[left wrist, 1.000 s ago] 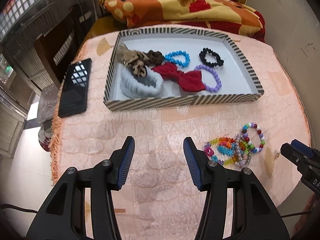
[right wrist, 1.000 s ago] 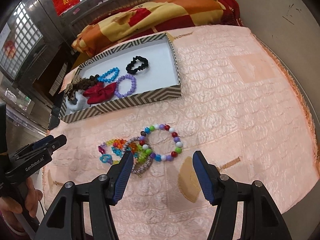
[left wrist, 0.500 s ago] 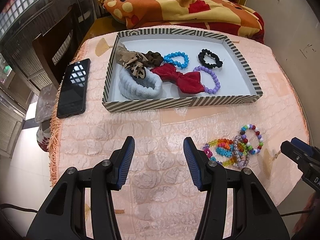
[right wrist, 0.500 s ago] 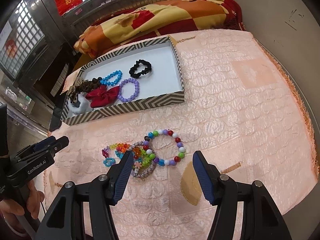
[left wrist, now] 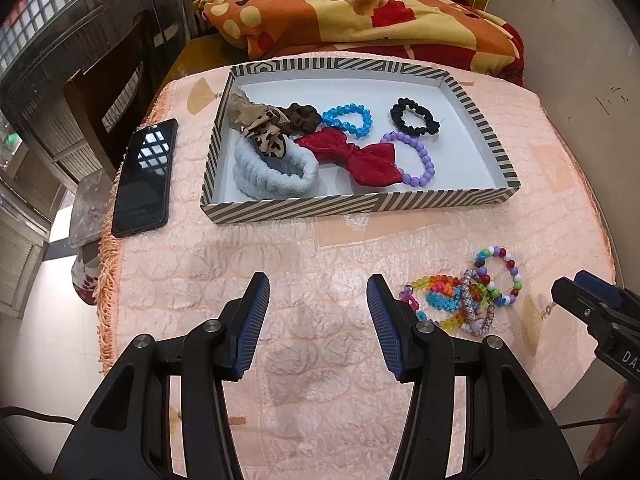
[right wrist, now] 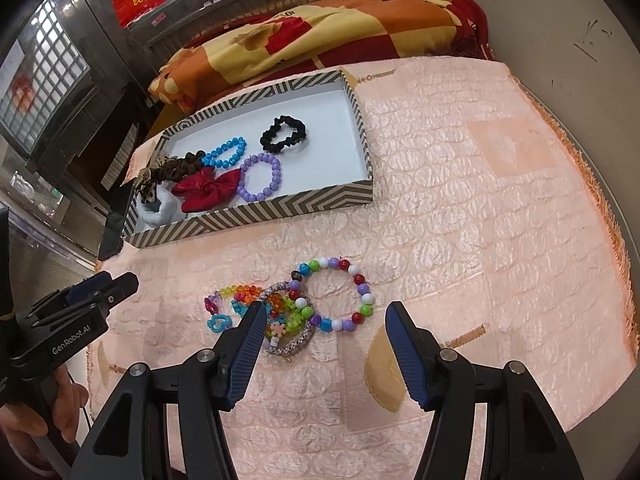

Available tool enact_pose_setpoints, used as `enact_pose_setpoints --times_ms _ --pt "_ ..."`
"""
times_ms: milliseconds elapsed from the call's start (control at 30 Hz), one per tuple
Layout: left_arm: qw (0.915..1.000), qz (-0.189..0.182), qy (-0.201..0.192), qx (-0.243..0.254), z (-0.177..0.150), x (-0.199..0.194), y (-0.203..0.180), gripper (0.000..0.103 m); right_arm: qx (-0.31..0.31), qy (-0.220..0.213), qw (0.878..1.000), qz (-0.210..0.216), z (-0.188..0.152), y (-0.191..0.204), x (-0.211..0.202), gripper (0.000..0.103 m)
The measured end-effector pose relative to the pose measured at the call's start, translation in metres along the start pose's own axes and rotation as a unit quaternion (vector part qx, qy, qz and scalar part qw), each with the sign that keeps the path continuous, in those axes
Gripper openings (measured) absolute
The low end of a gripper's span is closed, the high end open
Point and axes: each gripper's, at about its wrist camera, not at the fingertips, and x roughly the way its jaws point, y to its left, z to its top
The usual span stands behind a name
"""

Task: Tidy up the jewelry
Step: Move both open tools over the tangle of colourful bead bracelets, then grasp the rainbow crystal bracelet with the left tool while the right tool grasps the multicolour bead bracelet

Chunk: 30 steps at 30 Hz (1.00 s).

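A heap of colourful bead bracelets (left wrist: 452,300) (right wrist: 280,308) lies on the peach tablecloth, with one larger multicolour ring (right wrist: 363,290) at its right. Behind it stands a striped tray (left wrist: 360,202) (right wrist: 256,216) holding a red bow (left wrist: 356,156), a pale blue scrunchie (left wrist: 276,180), a purple bracelet (left wrist: 428,160), a blue one (left wrist: 344,109) and a black scrunchie (left wrist: 398,118). My left gripper (left wrist: 317,280) hangs open over bare cloth, left of the heap. My right gripper (right wrist: 327,308) is open just in front of the heap, nothing between its pads.
A black phone (left wrist: 146,176) lies left of the tray near the fringed table edge. An orange and red blanket (left wrist: 360,16) is piled behind the table, and a wall runs along the right. A hand (right wrist: 24,420) grips the left tool's handle.
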Motion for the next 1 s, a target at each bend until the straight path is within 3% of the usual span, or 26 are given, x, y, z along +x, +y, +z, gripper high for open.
enact_pose_setpoints --times_ms 133,433,633,833,1000 --pt "0.9998 -0.014 0.015 -0.007 0.0 0.006 0.0 0.051 0.004 0.005 1.0 -0.006 -0.001 -0.007 0.005 0.059" --pt "0.9921 -0.086 0.083 -0.036 -0.006 0.036 -0.004 0.055 0.011 0.03 0.999 -0.016 -0.002 -0.026 0.033 0.059" --pt "0.9886 -0.097 0.113 -0.018 -0.01 0.053 -0.021 0.055 -0.012 0.022 0.999 -0.024 0.006 -0.027 0.049 0.059" --pt "0.9885 -0.083 0.127 -0.007 -0.01 0.069 -0.033 0.055 -0.047 0.031 0.998 -0.026 0.014 -0.025 0.069 0.059" --pt "0.9898 -0.068 0.125 0.006 -0.007 0.076 -0.044 0.055 -0.07 0.042 0.996 -0.033 0.015 -0.023 0.086 0.044"
